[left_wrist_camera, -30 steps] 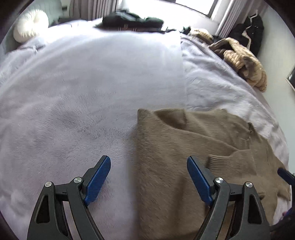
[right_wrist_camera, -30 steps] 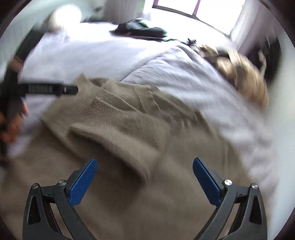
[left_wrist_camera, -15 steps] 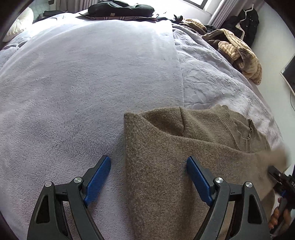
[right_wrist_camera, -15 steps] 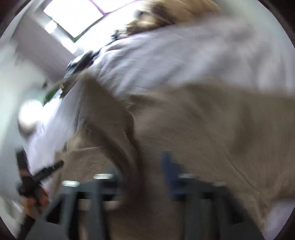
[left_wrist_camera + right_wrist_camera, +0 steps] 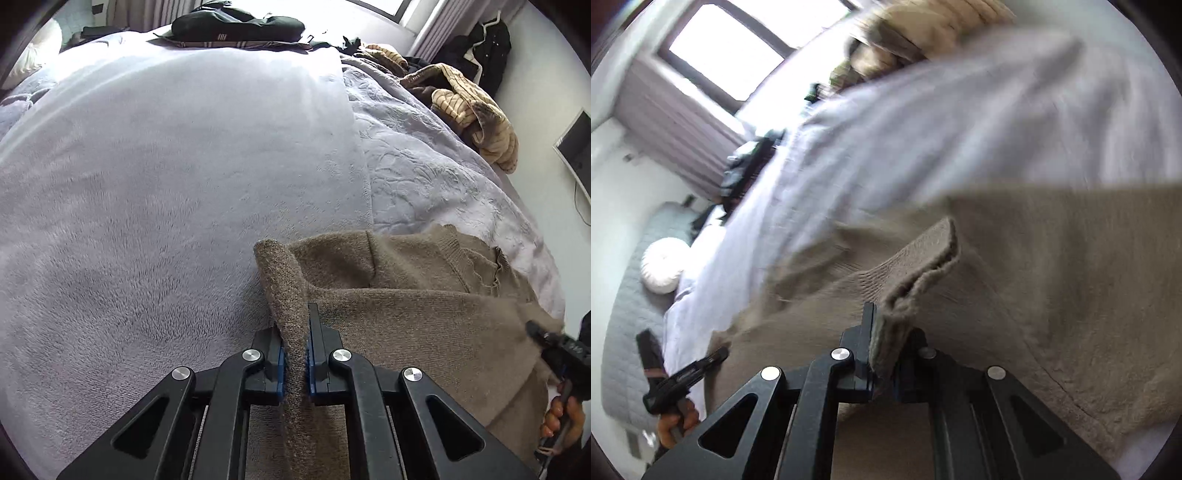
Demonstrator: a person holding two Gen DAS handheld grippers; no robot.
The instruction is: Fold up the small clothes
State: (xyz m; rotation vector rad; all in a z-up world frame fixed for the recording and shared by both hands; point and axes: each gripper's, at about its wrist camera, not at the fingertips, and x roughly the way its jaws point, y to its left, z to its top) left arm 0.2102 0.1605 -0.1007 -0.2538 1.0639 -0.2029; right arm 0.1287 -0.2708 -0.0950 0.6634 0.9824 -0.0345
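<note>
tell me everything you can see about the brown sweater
The brown sweater is a fuzzy taupe knit, with ribbed edging showing at the neckline and at the pinched cuff. It lies partly folded on the lavender blanket. The left gripper is shut on its raised left edge; the right gripper is shut on a ribbed, doubled edge. The right wrist view is blurred.

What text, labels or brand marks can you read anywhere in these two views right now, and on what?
None can be read.
The right gripper, seen from the left wrist view, carries pale marks on its body, too small to read.
The left gripper, seen from the right wrist view, shows faint lettering on its side, blurred by motion.
The brown sweater shows no tag or print.
The dark garment at the far edge has pale stripes, not letters.
</note>
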